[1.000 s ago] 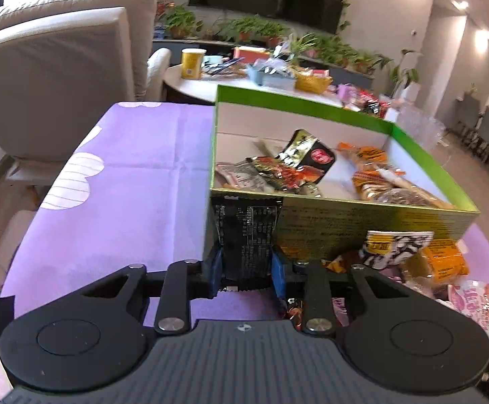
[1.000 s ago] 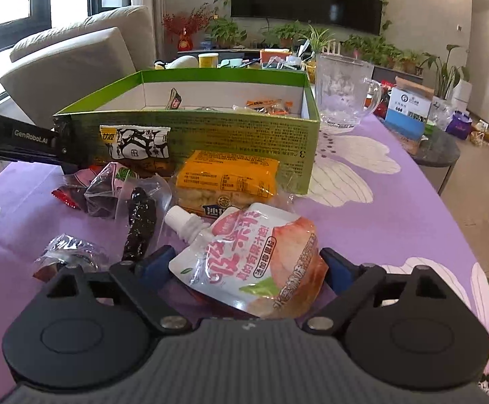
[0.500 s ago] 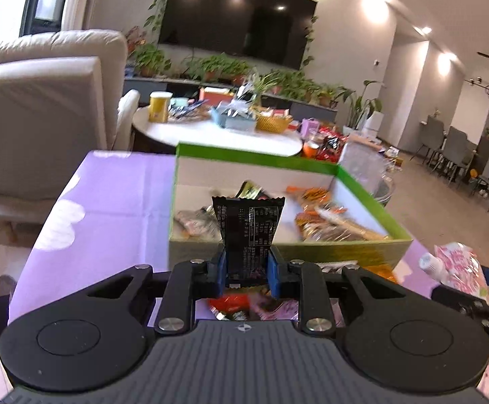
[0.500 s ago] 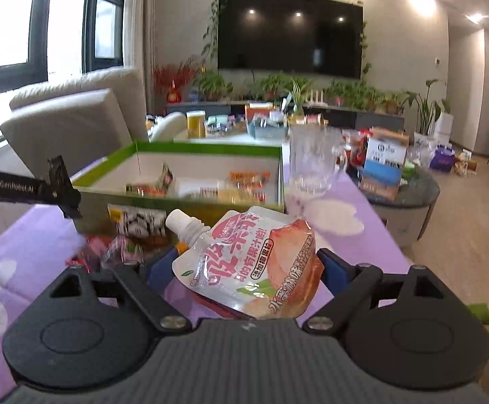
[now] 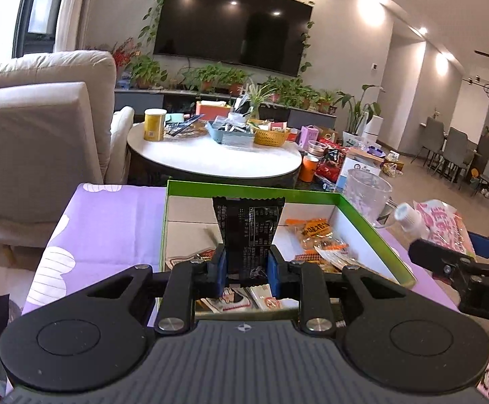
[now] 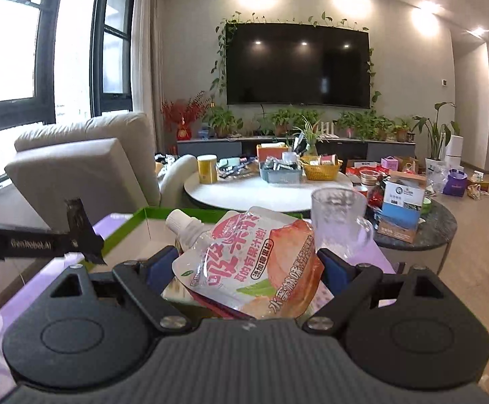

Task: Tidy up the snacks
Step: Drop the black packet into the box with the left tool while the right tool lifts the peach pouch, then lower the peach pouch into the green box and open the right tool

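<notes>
The left tongs (image 5: 246,266) are closed on a black packet (image 5: 248,225), pinched by its lower part so that it stands upright, with its crimped top edge at 12 o'clock; the blue pads (image 5: 220,269) press on both of its sides, and the gap between them is only as wide as the packet. I judge that it is held this way, above the near wall of the green box (image 5: 372,225), so that it can be dropped in among the snacks that lie there already; the orange packets (image 5: 315,232) rest in the box at about 2 o'clock from the black one.

The right tongs (image 6: 249,269) grip a pink pouch (image 6: 254,262) with a white cap (image 6: 180,220); they stand quite wide, because the pouch is broad, and the pads (image 6: 335,271) hold it by its two edges. The cap points toward 11 o'clock. The pouch is lifted clear of the desk (image 5: 109,222), which has a purple cloth; in my judgement this is so that it can pass over the rim of the box, which shows at 10 o'clock behind it.

A clear glass mug (image 6: 340,222) stands on the desk at 2 o'clock from the pouch, just beside the box; it could be knocked if the right tongs swing wide. In the left view the right tongs come in from 3 o'clock, near the right wall of the box; both snacks seem ready for placing.
</notes>
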### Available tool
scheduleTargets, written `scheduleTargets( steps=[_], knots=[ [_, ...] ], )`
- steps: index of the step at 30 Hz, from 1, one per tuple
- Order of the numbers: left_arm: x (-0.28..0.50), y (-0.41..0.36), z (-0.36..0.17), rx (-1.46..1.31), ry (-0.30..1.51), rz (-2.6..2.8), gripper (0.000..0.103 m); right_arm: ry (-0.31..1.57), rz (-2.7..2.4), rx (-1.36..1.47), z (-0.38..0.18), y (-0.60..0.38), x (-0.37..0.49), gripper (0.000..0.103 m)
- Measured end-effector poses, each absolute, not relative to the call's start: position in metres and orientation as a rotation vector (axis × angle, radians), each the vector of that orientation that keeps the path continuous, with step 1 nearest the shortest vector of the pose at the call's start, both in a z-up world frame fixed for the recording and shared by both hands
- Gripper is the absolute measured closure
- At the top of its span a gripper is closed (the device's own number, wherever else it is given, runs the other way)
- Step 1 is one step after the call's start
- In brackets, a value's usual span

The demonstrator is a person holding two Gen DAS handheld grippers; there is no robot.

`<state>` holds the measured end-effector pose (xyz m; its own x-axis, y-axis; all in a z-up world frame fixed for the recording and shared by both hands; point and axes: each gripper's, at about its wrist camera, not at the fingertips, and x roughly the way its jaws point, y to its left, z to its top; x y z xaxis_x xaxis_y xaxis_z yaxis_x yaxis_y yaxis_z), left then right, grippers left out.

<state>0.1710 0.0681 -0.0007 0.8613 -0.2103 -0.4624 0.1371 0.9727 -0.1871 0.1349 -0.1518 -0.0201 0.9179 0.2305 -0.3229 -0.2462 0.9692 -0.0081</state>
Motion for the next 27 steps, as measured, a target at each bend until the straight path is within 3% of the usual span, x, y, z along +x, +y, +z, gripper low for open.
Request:
scheduleTargets(
  steps=[4, 9, 27],
  knots=[
    [0.188, 0.066, -0.001, -0.161, 0.525, -0.157, 0.079, 0.337, 0.251, -0.023, -0.019, -0.145, 0.157, 0.018],
    [0.203, 0.066, -0.01, -0.136, 0.555, -0.1, 0.051, 0.391, 0.222, 0.028, -0.029, -0.138, 0.187, 0.018],
    [0.143, 0.071, -0.028, -0.046, 0.588, -0.101, 0.05, 0.321, 0.228, -0.041, -0.032, -0.149, 0.131, 0.018]
  ],
)
